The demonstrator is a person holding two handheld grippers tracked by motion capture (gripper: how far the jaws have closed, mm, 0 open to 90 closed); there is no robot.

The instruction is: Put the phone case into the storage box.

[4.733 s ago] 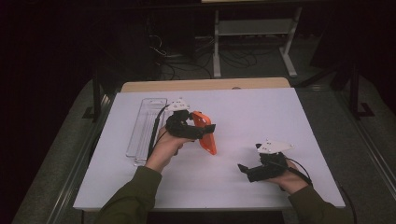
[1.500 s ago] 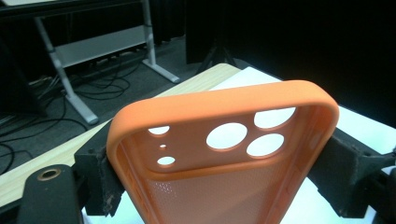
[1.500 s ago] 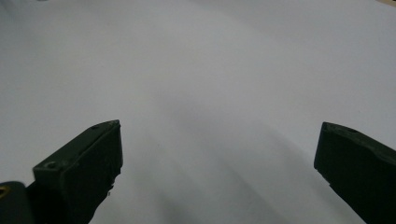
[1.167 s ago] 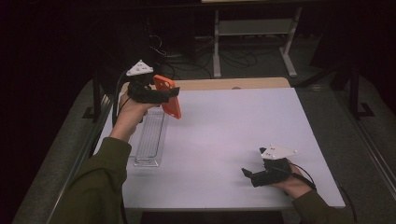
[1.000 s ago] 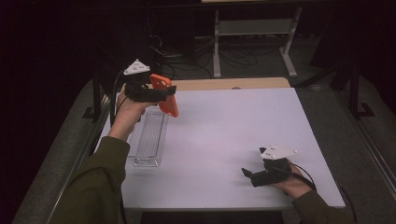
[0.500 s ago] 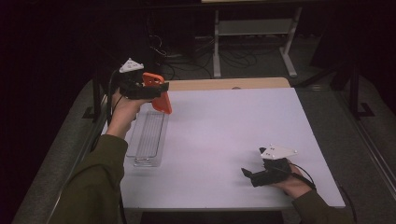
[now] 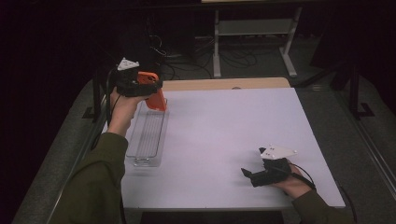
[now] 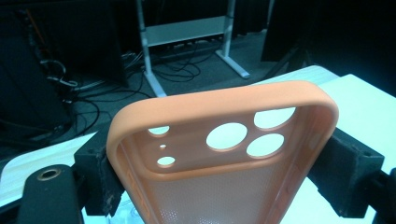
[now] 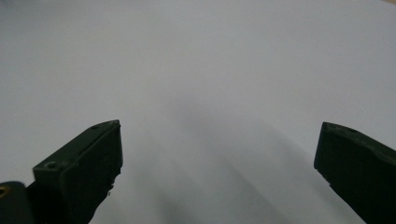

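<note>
My left gripper (image 7: 150, 88) is raised over the table's far left corner, shut on an orange phone case (image 7: 154, 91). In the left gripper view the orange phone case (image 8: 224, 154) stands between the two black pads (image 8: 348, 177), camera holes uppermost and its hollow inside facing the camera. A clear plastic tray (image 7: 148, 133) lies lengthwise on the white table just below and nearer than the case. My right gripper (image 7: 247, 173) rests low near the table's front right, open, with nothing but bare white table between its fingers (image 9: 88, 163).
The white table top (image 7: 224, 135) is bare between the tray and my right hand. A strip of wood (image 7: 224, 84) runs along the far edge. Beyond it stand a metal stand (image 7: 252, 32) and cables on a dark floor.
My left hand carried the orange case from the table's middle to the far left, beyond the tray's far end, and kept drifting left over the last second. The right hand stayed put.
</note>
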